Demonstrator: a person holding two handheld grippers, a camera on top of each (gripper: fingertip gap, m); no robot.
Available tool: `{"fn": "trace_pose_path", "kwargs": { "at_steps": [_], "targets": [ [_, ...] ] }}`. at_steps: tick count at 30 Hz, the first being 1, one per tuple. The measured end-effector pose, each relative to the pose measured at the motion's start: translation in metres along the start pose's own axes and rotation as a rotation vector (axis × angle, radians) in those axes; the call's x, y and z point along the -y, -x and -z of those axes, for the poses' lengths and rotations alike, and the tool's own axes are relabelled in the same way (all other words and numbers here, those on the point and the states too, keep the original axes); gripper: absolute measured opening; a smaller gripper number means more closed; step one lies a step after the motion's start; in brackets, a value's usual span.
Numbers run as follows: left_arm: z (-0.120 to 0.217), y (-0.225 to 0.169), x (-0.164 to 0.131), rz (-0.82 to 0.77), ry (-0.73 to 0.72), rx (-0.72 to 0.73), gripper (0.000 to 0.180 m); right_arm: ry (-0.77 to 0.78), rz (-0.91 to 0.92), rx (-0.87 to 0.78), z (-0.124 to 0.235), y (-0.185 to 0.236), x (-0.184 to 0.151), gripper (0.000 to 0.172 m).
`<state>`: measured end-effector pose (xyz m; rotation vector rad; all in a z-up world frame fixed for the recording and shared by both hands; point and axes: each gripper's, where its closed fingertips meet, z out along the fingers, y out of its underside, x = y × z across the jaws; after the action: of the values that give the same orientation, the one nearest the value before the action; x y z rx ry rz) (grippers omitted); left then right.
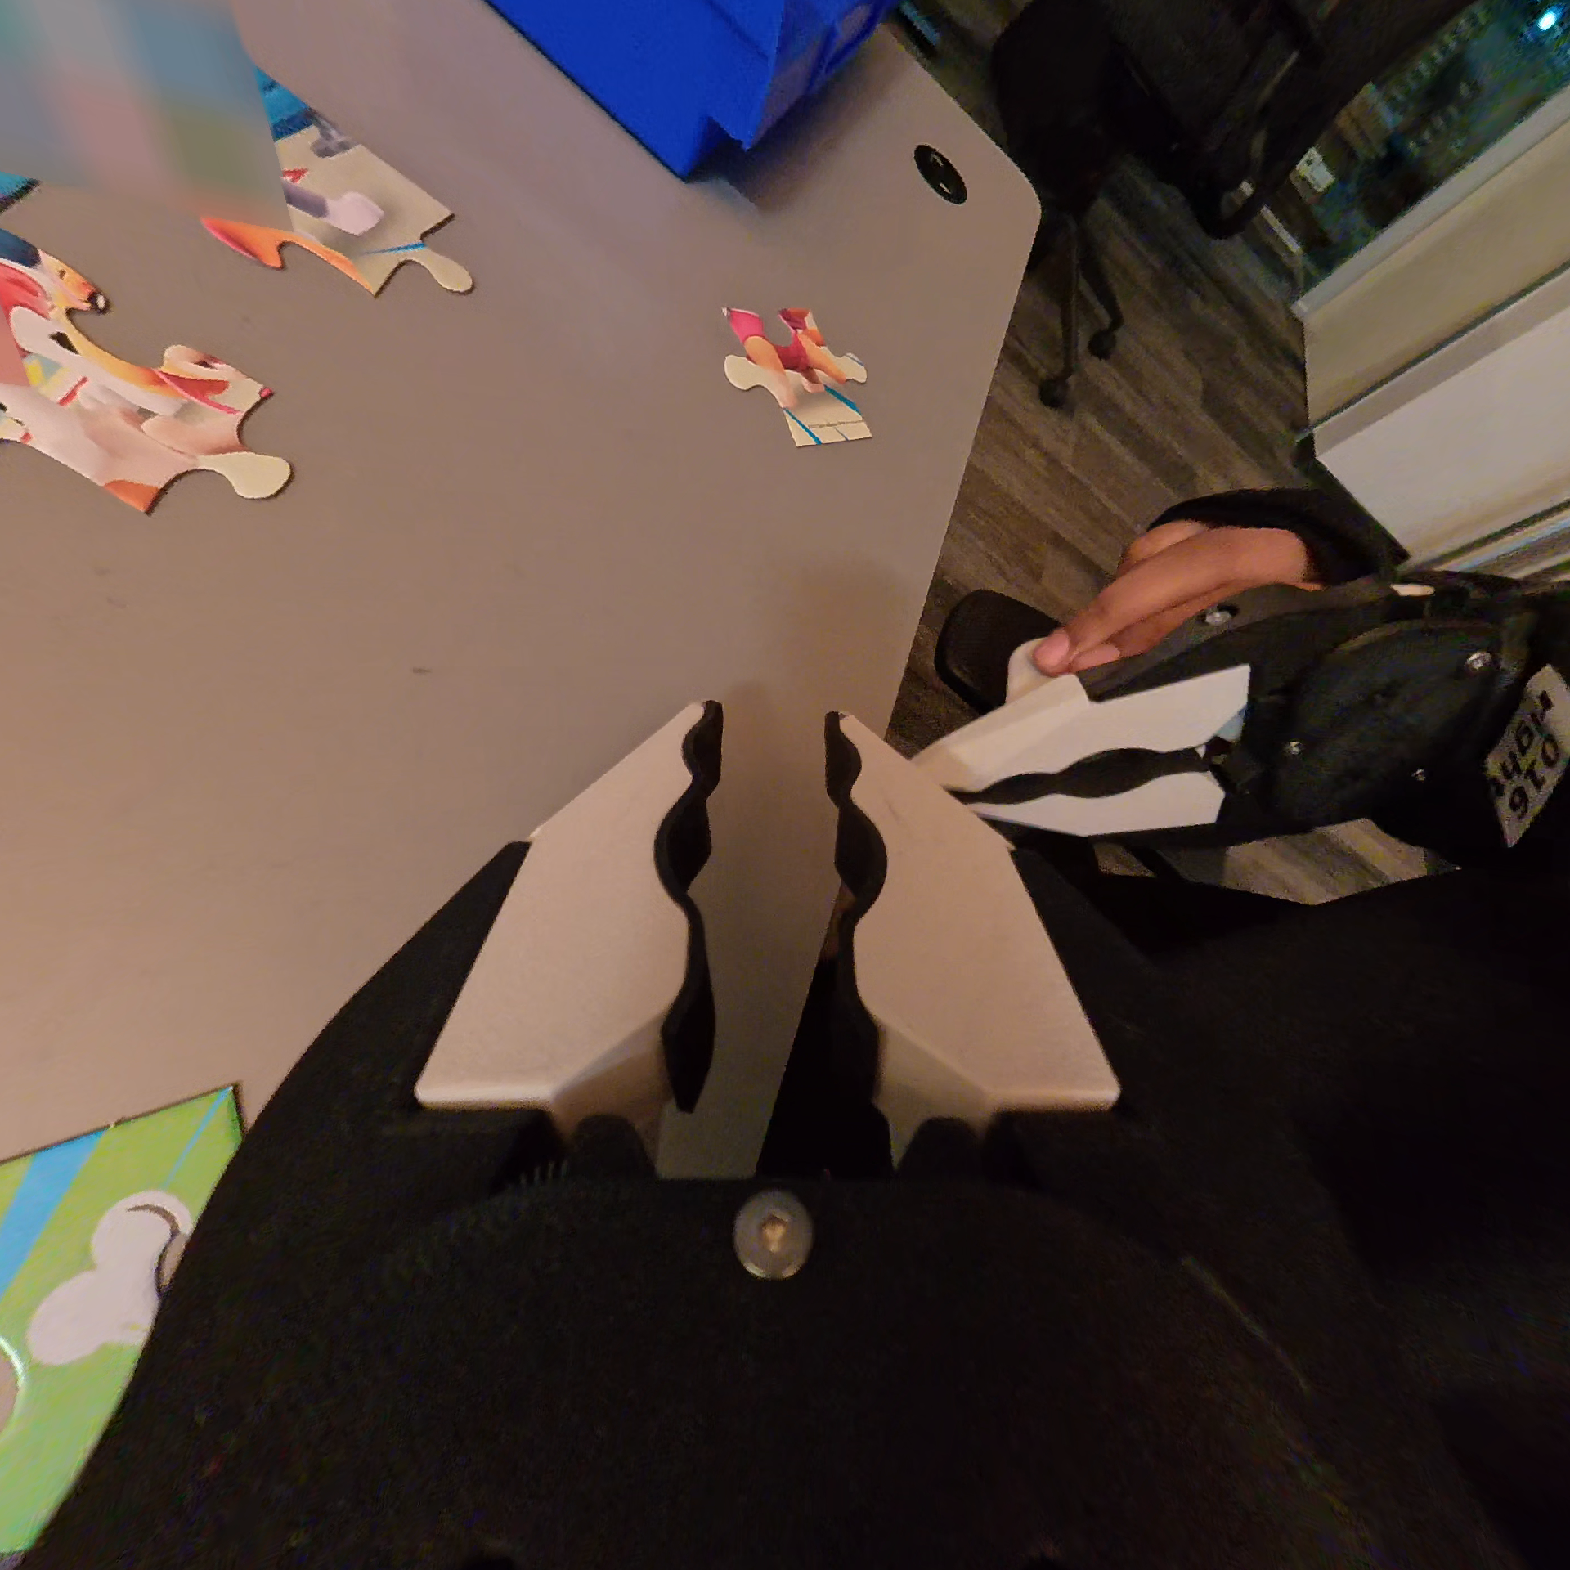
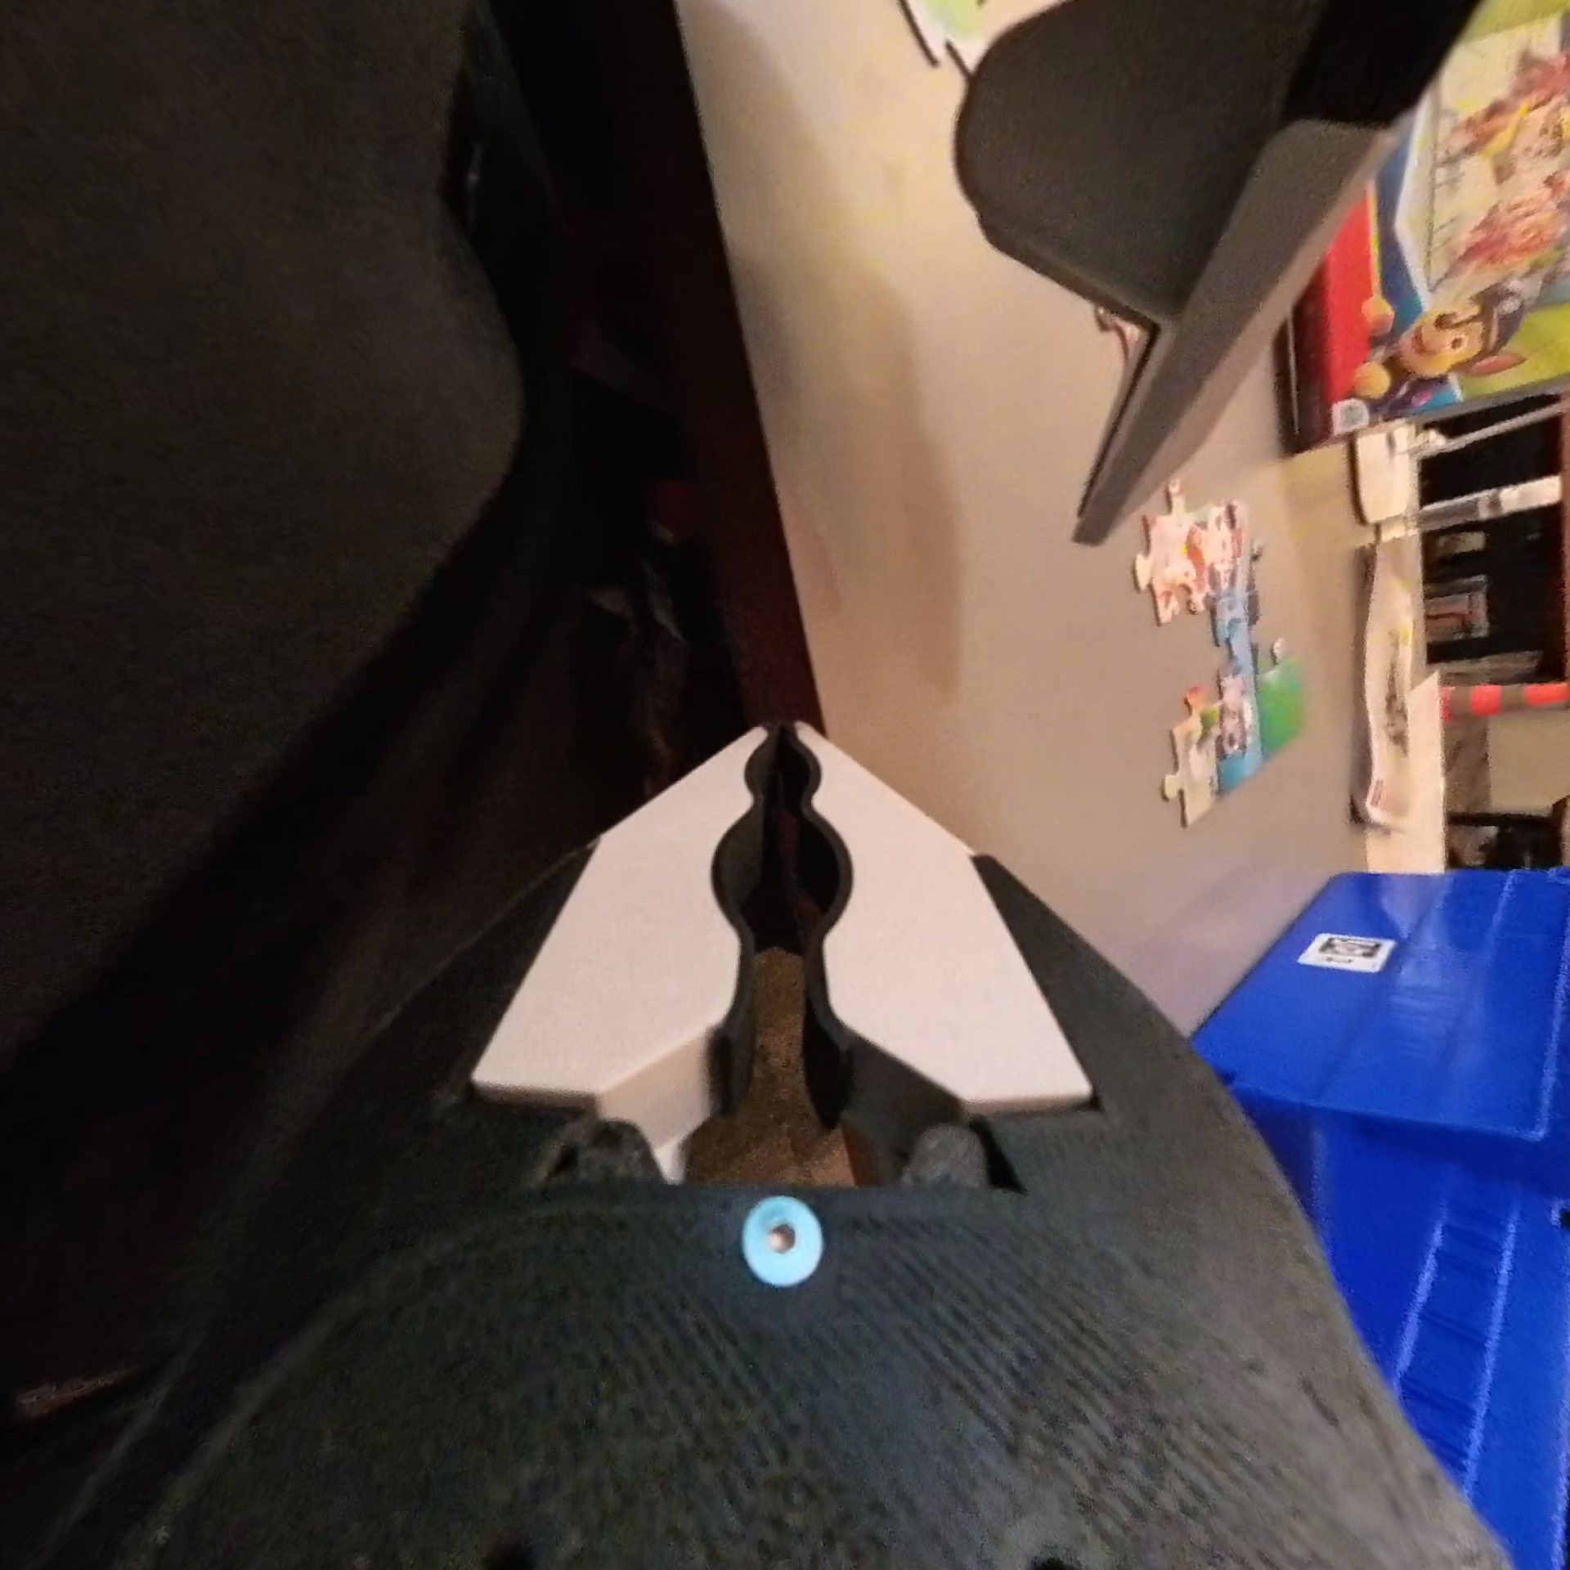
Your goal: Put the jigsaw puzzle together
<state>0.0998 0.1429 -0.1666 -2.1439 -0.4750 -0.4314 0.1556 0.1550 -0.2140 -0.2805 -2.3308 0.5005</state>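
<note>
- Your left gripper (image 1: 773,722) hangs over the bare grey table (image 1: 527,612), its wavy black pads apart with nothing between them.
- Your right gripper (image 2: 780,732) sits just off the table's edge, tips clenched together on nothing; your hand (image 1: 1189,586) lies along its top.
- Nearest the left gripper is one loose cardboard puzzle piece (image 1: 799,374), flat and knobbed, well ahead of the tips.
- Two joined clusters of pieces (image 1: 127,399) (image 1: 357,229) lie farther left, and a green piece (image 1: 93,1274) near the bottom corner.
- One blue ribbed plastic box (image 2: 1393,1070) stands on the table; one printed puzzle box (image 2: 1444,280) lies beyond.
</note>
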Motion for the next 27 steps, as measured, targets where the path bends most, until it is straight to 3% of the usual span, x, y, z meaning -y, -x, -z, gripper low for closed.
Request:
{"fn": "trace_pose_path", "kwargs": {
  "at_steps": [3, 6, 12, 16, 22, 27],
  "targets": [
    [0.001, 0.000, 0.000, 0.014, -0.007, -0.008, 0.023, 0.044, -0.075, 0.045, -0.005, -0.002, -0.012, 0.000],
    [0.006, 0.004, 0.000, 0.011, -0.018, 0.016, 0.022, -0.052, -0.140, 0.107, 0.004, 0.009, -0.001, 0.000],
    [0.018, 0.004, -0.009, 0.050, -0.058, 0.019, 0.022, -0.169, -0.336, 0.329, 0.005, 0.045, 0.014, 0.033],
    [0.021, -0.006, -0.024, 0.062, -0.059, 0.017, 0.021, -0.146, -0.290, 0.469, -0.002, 0.077, 0.013, 0.045],
    [0.028, -0.013, -0.040, 0.058, -0.070, 0.035, 0.021, -0.017, -0.127, 0.563, -0.022, 0.115, 0.006, 0.032],
    [0.039, -0.017, -0.051, 0.053, -0.092, 0.054, 0.021, -0.049, -0.233, 0.563, -0.002, 0.114, 0.012, 0.010]
  ]
}}
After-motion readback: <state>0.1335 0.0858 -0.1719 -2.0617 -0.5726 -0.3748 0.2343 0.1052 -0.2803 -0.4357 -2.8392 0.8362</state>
